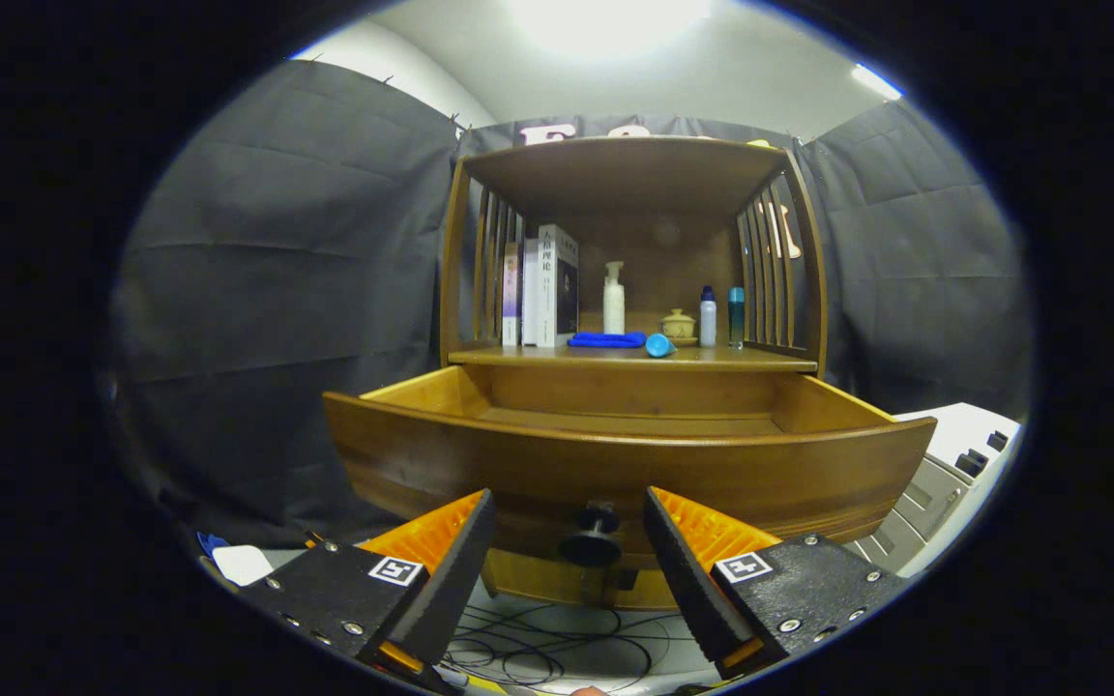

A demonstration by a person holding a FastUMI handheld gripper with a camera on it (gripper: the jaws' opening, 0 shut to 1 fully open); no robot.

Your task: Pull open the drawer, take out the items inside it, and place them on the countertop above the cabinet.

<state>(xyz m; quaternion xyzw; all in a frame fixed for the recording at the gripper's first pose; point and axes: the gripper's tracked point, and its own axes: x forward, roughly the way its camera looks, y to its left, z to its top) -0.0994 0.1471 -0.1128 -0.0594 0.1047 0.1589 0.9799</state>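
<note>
The wooden drawer (pixel 615 464) of the cabinet stands pulled out toward me, and the part of its inside that I can see over the front panel looks bare. Its dark round knob (pixel 593 541) sits just ahead of my gripper (pixel 569 507), between the two fingers, which stand apart without touching it. On the countertop (pixel 721 359) above the drawer lie a folded blue cloth (pixel 607 339) and a small blue cup (pixel 659 345) on its side. My gripper is open and holds nothing.
On the countertop also stand books (pixel 545 287), a white pump bottle (pixel 613 299), a small lidded pot (pixel 679 324) and two bottles (pixel 719 317). A shelf roof (pixel 630 164) caps the cabinet. A white appliance (pixel 953 474) is to the right, cables (pixel 538 648) lie below.
</note>
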